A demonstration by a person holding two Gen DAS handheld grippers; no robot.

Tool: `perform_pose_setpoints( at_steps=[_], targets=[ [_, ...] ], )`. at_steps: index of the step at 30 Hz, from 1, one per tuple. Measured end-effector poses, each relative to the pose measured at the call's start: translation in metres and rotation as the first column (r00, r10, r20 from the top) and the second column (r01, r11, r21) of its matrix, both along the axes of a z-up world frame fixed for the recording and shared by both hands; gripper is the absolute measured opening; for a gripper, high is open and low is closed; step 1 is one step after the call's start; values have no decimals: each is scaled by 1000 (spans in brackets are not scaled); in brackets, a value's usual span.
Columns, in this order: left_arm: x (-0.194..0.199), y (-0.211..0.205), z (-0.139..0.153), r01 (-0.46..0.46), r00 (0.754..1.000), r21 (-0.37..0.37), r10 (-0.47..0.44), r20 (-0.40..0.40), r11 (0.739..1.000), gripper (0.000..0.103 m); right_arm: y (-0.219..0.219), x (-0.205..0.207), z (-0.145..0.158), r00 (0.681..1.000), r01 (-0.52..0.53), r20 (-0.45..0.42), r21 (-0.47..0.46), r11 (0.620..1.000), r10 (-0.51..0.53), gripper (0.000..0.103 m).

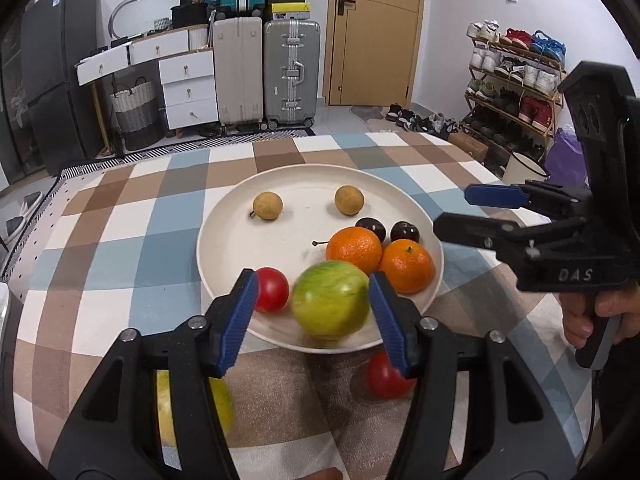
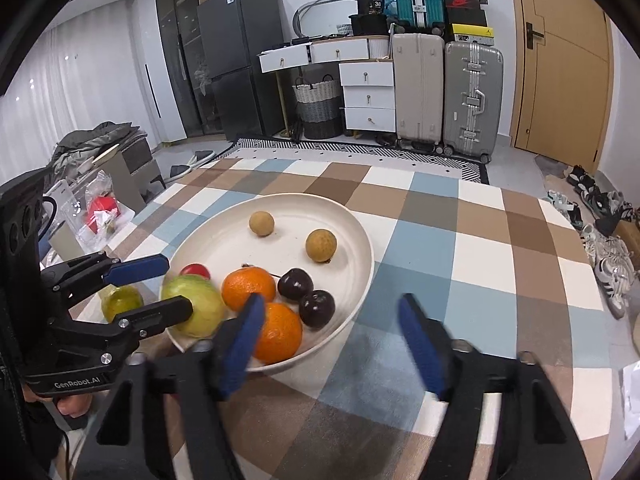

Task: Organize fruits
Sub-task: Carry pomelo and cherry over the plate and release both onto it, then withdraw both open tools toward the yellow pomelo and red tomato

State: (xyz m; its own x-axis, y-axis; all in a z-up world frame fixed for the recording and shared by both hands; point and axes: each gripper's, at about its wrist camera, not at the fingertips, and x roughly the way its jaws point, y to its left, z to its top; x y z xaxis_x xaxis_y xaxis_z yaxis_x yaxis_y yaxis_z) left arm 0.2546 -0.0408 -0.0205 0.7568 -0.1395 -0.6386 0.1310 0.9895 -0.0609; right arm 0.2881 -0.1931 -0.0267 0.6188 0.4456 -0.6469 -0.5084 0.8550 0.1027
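Observation:
A cream plate [image 1: 224, 232] [image 2: 356, 232] on the checked tablecloth holds two oranges [image 1: 354, 249] [image 2: 249, 288], two dark plums [image 1: 405, 232] [image 2: 295, 283], two brown longans [image 1: 268, 205] [image 2: 262, 223] and a red tomato [image 1: 272, 289] [image 2: 195, 270]. A green apple [image 1: 330, 305] [image 2: 196, 308], blurred, lies between the open fingers of my left gripper [image 1: 314, 316] [image 2: 170, 284] at the plate's near rim, not touching either pad. My right gripper [image 2: 332, 344] [image 1: 456, 210] is open and empty, right of the plate's near edge.
A yellow-green fruit [image 1: 192, 404] [image 2: 122, 302] and another red tomato [image 1: 386, 378] lie on the cloth beside the plate, under my left gripper. Suitcases [image 1: 292, 72], drawers and a shoe rack [image 1: 516, 80] stand beyond the table.

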Motion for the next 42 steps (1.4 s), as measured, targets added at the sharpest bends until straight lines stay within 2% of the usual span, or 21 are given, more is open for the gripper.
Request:
perform_pose_setpoints(
  at_steps=[1,3,5,6,10,13,19,23,32,39,42],
  targets=[
    [-4,2,2,-2,1000,-7,2,8,1000,63,-1,-2,1,1000,3,6,4,1000,-3,86],
    [-11,6,6,-10,1000,-9,11,12,1000,76,-1,-6,4,1000,12,16,0,1000,-12,90],
    [-17,11,10,-33,999,-6,33,29,999,82,-2,-7,6,1000,22,20,2,1000,-22,100],
    [-20,13,12,-45,998,-9,45,36,999,84,-3,-9,7,999,24,24,9,1000,-25,102],
    [-28,23,17,-66,997,-44,68,43,997,90,-1,-15,9,999,25,35,-3,1000,-25,102],
    [-36,28,17,-93,994,-31,95,54,995,102,-4,-22,10,999,31,45,6,999,-31,103],
    [-56,35,17,-117,991,-38,119,56,992,102,-9,-47,17,994,5,105,27,1000,-8,103],
    [-68,38,14,-119,991,-35,120,50,992,102,-12,-58,19,997,-22,79,71,997,16,103],
    [-87,44,11,-127,990,-22,128,53,992,102,-3,-76,15,998,-43,57,81,996,38,103],
    [-101,56,8,-141,989,-22,142,51,990,102,11,-82,7,996,-87,37,68,994,84,103],
    [-102,59,8,-145,988,-25,146,51,989,102,17,-82,3,992,-126,3,99,987,126,103]
  ],
)
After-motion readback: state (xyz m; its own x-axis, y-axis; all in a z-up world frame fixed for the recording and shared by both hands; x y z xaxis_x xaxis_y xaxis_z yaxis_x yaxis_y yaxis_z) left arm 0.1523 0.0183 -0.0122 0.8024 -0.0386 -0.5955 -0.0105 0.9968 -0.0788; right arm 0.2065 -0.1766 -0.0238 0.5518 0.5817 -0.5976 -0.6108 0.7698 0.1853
